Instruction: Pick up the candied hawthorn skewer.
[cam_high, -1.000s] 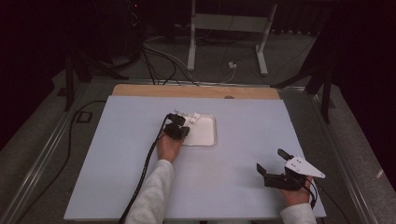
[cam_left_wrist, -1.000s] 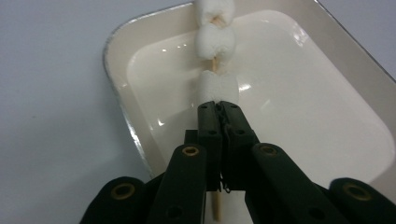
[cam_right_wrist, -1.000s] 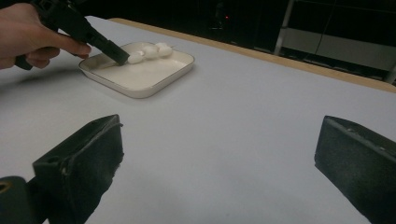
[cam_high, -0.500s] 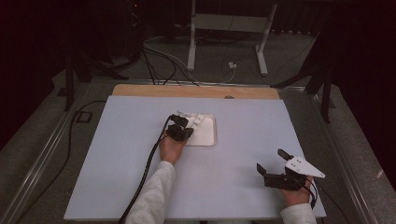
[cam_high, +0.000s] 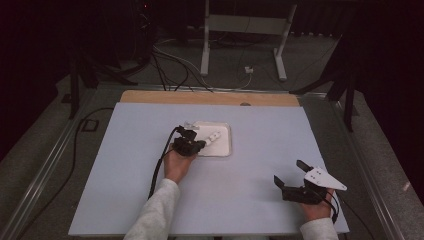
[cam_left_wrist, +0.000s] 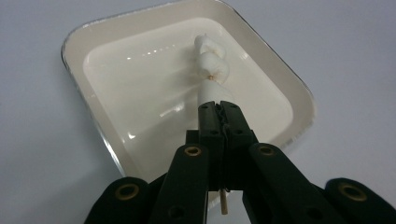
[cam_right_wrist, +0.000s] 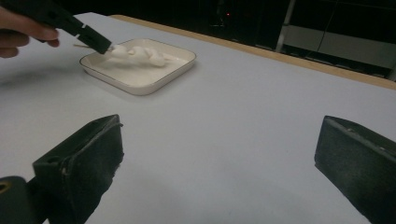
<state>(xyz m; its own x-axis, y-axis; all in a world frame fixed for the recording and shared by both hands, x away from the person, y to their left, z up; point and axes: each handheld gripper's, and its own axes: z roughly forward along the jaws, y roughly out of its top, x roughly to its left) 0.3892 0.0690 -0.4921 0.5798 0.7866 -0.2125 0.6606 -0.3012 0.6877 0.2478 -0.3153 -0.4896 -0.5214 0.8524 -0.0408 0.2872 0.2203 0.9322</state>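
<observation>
Nearest to us, at the table's near right corner, we have the right gripper (cam_high: 292, 176), grey three-cornered plate on top. Its jaws stand wide apart with nothing between them; in the right gripper view we see bare table (cam_right_wrist: 243, 116) in the gap.

Further in, around the table's middle, we hold the left gripper (cam_high: 201, 145) with the left hand (cam_high: 177, 162), cable trailing back toward the near edge. Its jaws are clamped together on the wooden stick of a marshmallow skewer (cam_left_wrist: 211, 70). The stick end pokes out behind the jaw tips in the left gripper view. Three white marshmallows, as far as we can count, sit in line on the skewer just past the jaw tips.

The skewer sits over the white square dish (cam_high: 222, 148), roughly across its middle. In the right gripper view it appears raised off the dish floor; contact we can't confirm. The dish rests flat on the table, slightly toward the far edge from centre, well apart from the right gripper.

Past the dish, a wooden strip (cam_high: 210, 98) runs along the table's far edge.
</observation>
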